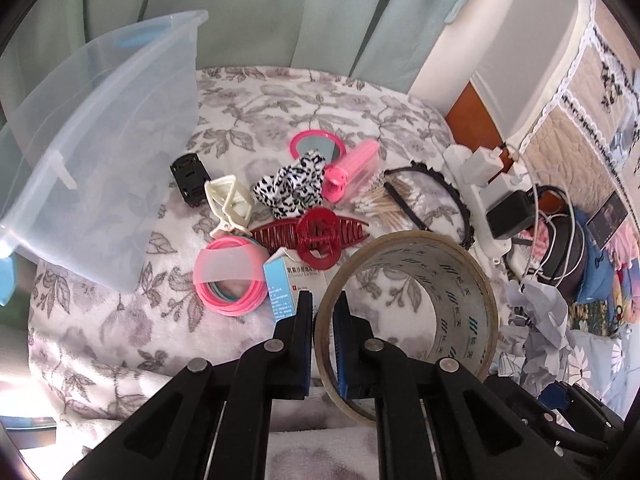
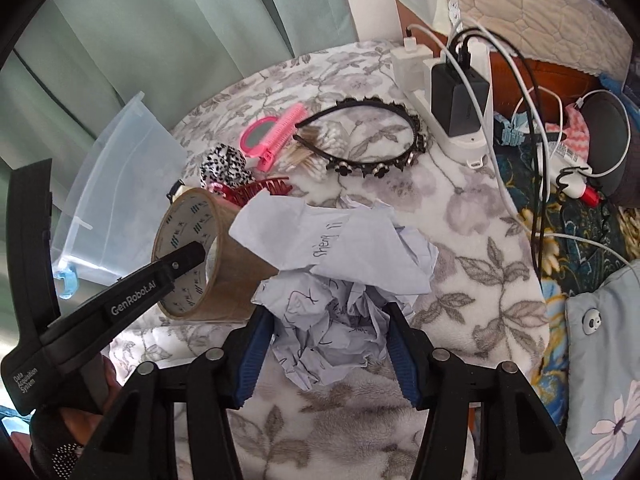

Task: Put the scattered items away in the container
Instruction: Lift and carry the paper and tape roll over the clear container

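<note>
A: Tape first, from the left wrist view. The left gripper (image 1: 325,322) is clamped tight on the wall of the tape roll (image 1: 416,312), one finger inside the ring and one outside, the roll's open end facing the camera. The container (image 1: 100,152), a clear plastic tub, lies up and to the left of the fingers, tilted with its mouth toward the pile.

B: So the left hand is the nearer one to it?

A: I'd judge so; the tub is on its side of the floral blanket (image 1: 120,320), with the hair clips and pink bangles (image 1: 230,280) between.

B: And the right wrist view?

A: The right gripper (image 2: 326,346) is closed halfway on the crumpled paper (image 2: 336,280), the blue pads (image 2: 252,352) pressing the wad from both sides. The tub shows far left there, beyond the roll, so the paper has the longer way to travel, crossing over the left gripper.
</note>
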Tool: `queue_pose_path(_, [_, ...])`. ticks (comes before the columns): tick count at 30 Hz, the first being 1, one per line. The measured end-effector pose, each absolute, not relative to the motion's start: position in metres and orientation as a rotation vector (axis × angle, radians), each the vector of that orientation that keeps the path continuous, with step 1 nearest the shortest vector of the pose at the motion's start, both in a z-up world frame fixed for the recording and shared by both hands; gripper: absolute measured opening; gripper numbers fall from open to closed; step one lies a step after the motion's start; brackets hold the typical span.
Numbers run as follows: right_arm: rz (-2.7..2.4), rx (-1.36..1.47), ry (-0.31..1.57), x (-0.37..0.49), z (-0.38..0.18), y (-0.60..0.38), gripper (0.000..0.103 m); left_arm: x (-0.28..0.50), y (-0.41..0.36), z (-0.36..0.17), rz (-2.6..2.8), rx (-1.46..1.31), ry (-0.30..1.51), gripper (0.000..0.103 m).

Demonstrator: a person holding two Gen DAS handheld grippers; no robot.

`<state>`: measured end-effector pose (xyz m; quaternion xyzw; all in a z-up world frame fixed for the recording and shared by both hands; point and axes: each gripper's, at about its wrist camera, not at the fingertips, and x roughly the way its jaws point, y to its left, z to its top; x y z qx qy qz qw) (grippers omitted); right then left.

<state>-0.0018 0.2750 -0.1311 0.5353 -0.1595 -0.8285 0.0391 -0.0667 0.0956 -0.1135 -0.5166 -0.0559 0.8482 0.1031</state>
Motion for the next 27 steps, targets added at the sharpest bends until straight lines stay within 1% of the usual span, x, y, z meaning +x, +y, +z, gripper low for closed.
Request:
queue_pose_path(6, [-2.627,1.463,-0.476,-0.002,-0.075,0.267,0.059,-0.061,0.064,-0.054,2.568,-1.328,-0.262,0.010])
queue_pose_path(10, [-2.662,1.318,-0.427,-0.007,-0.035,0.247,0.059,-0.058,0.036,-0.017,2.639,-1.195,-0.282,0.010])
queue_pose_path(13, [-2.670,1.214,-0.375,-0.010,-0.007,0.225,0.059,-0.055,0.010,0.001,2.698,-1.130,-0.300,0.010])
queue_pose_path(17, [-2.648,1.111,-0.313,-0.016,0.019,0.191,0.059,-0.055,-0.027,0.013,2.785,-1.088,-0.308,0.010])
queue_pose_path(20, [-2.615,1.060,-0.267,-0.023,0.031,0.162,0.059,-0.059,-0.056,0.016,2.837,-1.082,-0.348,0.010])
queue_pose_path(27, [-2.506,1.014,-0.164,-0.042,0.039,0.092,0.059,-0.070,-0.119,0.000,2.915,-1.138,-0.464,0.010])
